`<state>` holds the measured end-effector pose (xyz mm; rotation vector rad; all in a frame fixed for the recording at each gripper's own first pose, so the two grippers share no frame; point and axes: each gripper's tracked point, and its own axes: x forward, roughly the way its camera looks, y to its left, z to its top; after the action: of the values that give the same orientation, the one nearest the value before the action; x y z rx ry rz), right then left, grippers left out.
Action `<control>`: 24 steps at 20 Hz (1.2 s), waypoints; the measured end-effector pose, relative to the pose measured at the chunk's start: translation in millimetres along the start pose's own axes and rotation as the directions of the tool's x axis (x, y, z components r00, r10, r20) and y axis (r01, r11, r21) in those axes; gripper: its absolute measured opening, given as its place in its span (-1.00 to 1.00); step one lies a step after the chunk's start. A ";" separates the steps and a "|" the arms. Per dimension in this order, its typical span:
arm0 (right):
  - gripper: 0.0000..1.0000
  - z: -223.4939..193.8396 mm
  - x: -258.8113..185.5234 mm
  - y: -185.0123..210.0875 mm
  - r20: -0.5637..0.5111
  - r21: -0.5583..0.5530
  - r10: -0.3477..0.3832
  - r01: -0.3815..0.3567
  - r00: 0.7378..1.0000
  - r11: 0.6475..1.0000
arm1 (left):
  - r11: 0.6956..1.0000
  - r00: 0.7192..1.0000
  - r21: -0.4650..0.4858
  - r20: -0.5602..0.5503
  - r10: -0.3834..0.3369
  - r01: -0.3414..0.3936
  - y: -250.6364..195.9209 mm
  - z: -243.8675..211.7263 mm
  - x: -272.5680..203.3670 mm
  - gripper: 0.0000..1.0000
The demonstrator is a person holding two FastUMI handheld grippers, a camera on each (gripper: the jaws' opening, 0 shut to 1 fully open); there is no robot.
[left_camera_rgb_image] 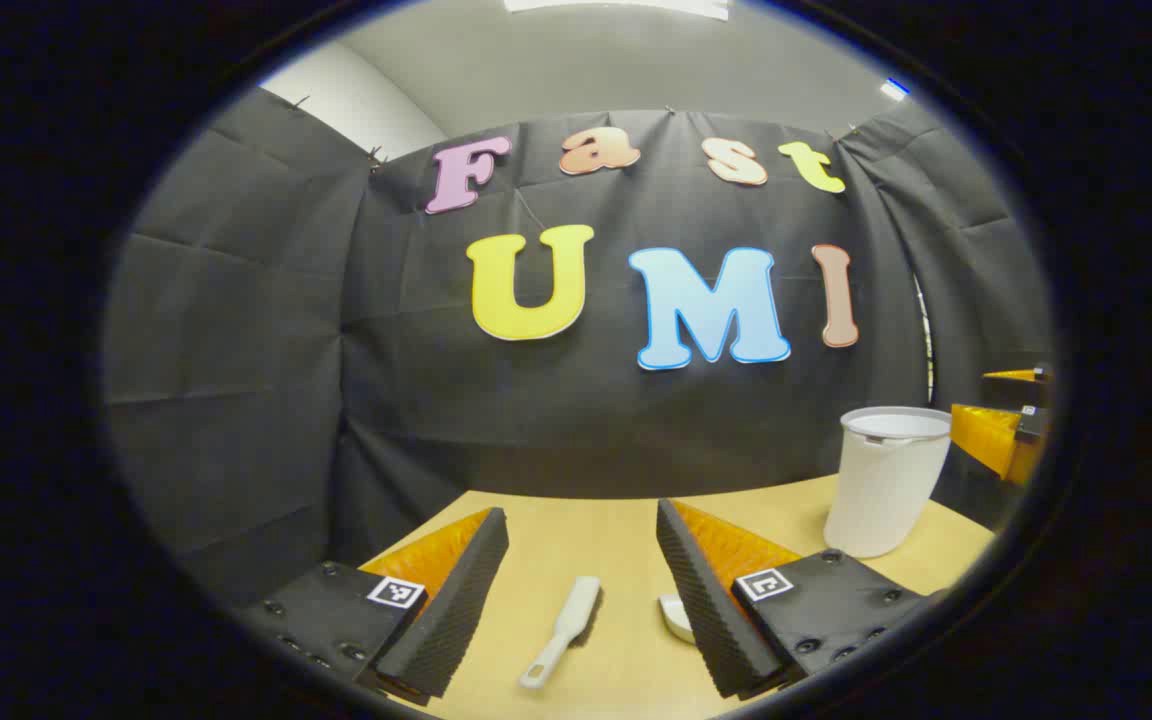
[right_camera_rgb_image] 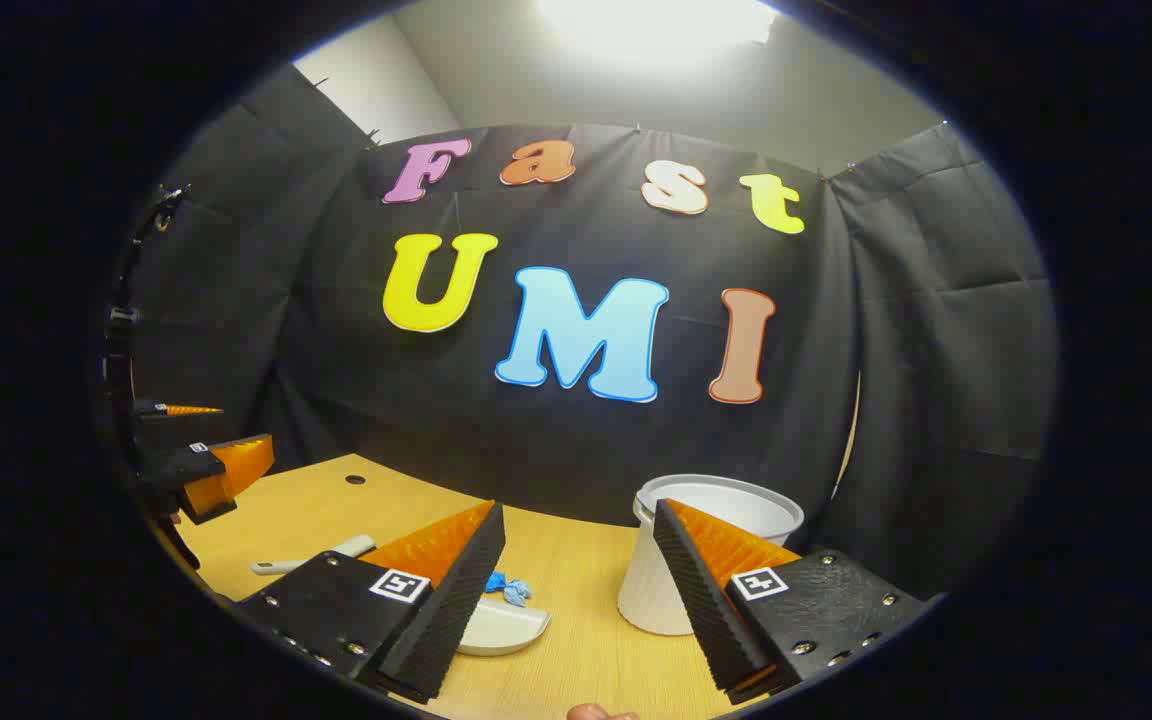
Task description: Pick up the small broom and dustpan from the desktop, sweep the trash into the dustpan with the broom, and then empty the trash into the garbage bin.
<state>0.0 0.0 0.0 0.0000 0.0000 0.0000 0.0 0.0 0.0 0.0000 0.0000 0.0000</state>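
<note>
Both grippers, left point(left_camera_rgb_image: 581, 590) and right point(right_camera_rgb_image: 576, 590), hold their fingers wide and empty. Nothing is started: broom point(left_camera_rgb_image: 563, 630), dustpan point(right_camera_rgb_image: 501, 626) and blue trash point(right_camera_rgb_image: 508, 587) lie on the bench point(right_camera_rgb_image: 576, 570) beside the garbage bin point(right_camera_rgb_image: 701, 560).

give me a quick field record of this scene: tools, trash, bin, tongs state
broom: small white plastic broom lying flat on the light wooden desktop, ungrasped
dustpan: white plastic dustpan flat on the desktop
trash: crumpled blue scrap beside the dustpan
bin: white plastic garbage bin, upright on the desktop
left tongs: open, above the broom
right tongs: open, holding nothing
</note>
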 end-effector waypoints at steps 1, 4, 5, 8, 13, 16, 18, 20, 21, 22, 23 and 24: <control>0.89 0.0 3.6 2.4 -0.002 -0.003 -0.001 0.001 1.000 1.000 | 1.000 1.000 -0.007 -0.002 -0.006 0.006 1.9 0.1 5.3 0.97; 0.88 1.7 11.0 13.1 -0.008 0.018 -0.013 0.013 1.000 1.000 | 1.000 1.000 -0.002 -0.007 -0.023 0.023 10.5 -1.5 23.7 1.00; 0.88 3.3 13.0 13.2 -0.005 0.027 -0.033 0.033 0.999 0.999 | 0.999 0.999 0.010 -0.007 -0.031 0.031 13.8 -1.1 29.2 1.00; 0.88 7.2 18.9 19.1 0.006 0.032 -0.081 0.081 0.997 0.996 | 0.997 0.998 0.040 0.007 -0.065 0.065 18.9 3.8 45.3 1.00; 0.88 2.5 22.8 30.4 -0.028 0.033 -0.106 0.107 0.994 0.994 | 0.992 0.993 0.047 -0.004 -0.116 0.116 18.5 0.2 53.2 1.00; 0.87 4.8 26.9 40.9 -0.035 0.058 -0.091 0.093 0.995 0.994 | 0.991 0.992 0.042 -0.008 -0.126 0.126 19.8 -0.5 56.9 0.94; 0.88 3.1 30.1 42.8 -0.044 0.054 -0.092 0.094 0.995 0.994 | 0.990 0.991 0.038 -0.009 -0.134 0.135 19.0 -0.4 61.2 0.87; 0.88 3.4 32.8 42.3 -0.046 0.051 -0.098 0.101 0.994 0.994 | 0.990 0.991 0.034 -0.011 -0.137 0.137 20.1 -2.0 63.1 0.92; 0.88 1.3 33.8 42.4 -0.050 0.052 -0.099 0.102 0.994 0.993 | 0.990 0.990 0.033 -0.014 -0.138 0.138 20.7 -3.1 64.5 0.94; 0.88 0.3 34.8 42.6 -0.054 0.054 -0.099 0.102 0.994 0.993 | 0.990 0.990 0.033 -0.016 -0.138 0.138 19.6 -4.3 67.3 0.96; 0.89 -1.3 35.8 42.6 -0.061 0.055 -0.099 0.102 0.993 0.993 | 0.990 0.990 0.031 -0.019 -0.139 0.140 18.9 -5.4 69.2 0.98; 0.88 -2.8 37.1 42.0 -0.067 0.056 -0.101 0.104 0.993 0.993 | 0.990 0.990 0.028 -0.025 -0.140 0.141 18.0 -7.3 70.6 1.00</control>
<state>37.1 42.0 -2.8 0.0593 0.0638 -0.1028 70.6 18.0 -7.3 0.0294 0.0231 -0.1412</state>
